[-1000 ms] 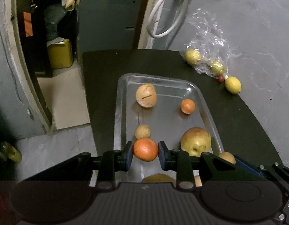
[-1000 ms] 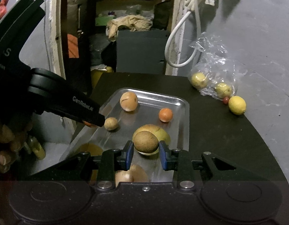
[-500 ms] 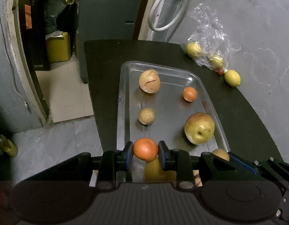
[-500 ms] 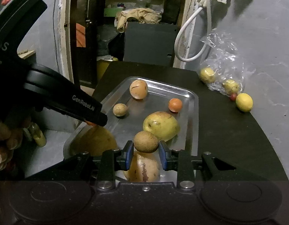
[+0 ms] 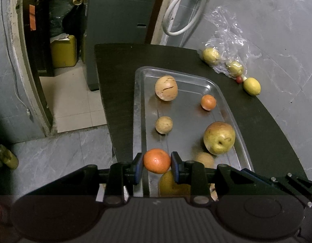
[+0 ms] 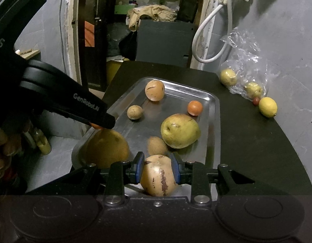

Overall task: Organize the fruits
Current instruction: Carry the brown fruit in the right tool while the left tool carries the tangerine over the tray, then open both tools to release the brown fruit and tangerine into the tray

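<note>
- The left gripper (image 5: 157, 161) pinches a round orange citrus fruit (image 5: 157, 160) between its blue pads, above the near left rim of a shiny rectangular metal tray (image 5: 138, 109); the tray rests on a dark tabletop (image 5: 115, 70).
- The right gripper (image 6: 157, 169) has its jaws set narrowly on either side of a tan oval fruit with dark red streaks (image 6: 158, 175) at the tray's near end; whether the pads press on it or merely frame it, I cannot tell.
- In the tray lie a large yellow-green apple-like fruit (image 5: 219, 137), a small orange fruit (image 5: 208, 102), a small round brownish fruit (image 5: 163, 124), a pale tan fruit with a dark crack (image 5: 166, 88) at the far end, a blurred brown fruit (image 6: 157, 145), and a big yellow-orange round fruit (image 6: 107, 147) at the near left corner.
- A yellow lemon (image 5: 252, 86) sits on the tabletop beside a crumpled clear plastic bag (image 5: 228, 46); the bag holds two yellowish fruits.
</note>
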`<act>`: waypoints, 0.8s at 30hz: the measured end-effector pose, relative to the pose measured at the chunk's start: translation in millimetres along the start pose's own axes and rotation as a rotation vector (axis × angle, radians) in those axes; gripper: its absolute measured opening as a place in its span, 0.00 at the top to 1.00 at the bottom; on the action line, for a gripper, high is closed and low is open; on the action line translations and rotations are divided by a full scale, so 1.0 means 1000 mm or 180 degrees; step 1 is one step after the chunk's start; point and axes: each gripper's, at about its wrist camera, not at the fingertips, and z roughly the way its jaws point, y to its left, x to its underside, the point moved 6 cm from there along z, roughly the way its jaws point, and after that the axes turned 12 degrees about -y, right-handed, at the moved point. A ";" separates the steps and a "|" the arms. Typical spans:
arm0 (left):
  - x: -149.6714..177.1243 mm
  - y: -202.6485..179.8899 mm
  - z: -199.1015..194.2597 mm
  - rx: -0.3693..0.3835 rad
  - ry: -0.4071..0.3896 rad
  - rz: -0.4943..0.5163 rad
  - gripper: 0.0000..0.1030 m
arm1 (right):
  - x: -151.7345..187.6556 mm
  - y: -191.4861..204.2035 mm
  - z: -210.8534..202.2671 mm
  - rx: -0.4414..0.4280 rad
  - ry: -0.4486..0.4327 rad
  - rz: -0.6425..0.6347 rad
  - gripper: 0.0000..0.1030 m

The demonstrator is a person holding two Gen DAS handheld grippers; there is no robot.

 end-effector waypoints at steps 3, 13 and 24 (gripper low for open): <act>0.000 0.000 0.000 0.0002 0.0003 -0.0002 0.69 | 0.000 0.000 0.000 -0.0003 0.0000 -0.0002 0.70; 0.000 -0.001 0.002 -0.0017 0.0019 -0.0029 0.62 | 0.001 0.000 0.000 -0.0003 0.0015 0.0017 0.68; 0.000 0.002 -0.009 -0.0089 0.0042 -0.0227 0.15 | 0.001 -0.005 -0.006 -0.0034 -0.0024 0.0136 0.29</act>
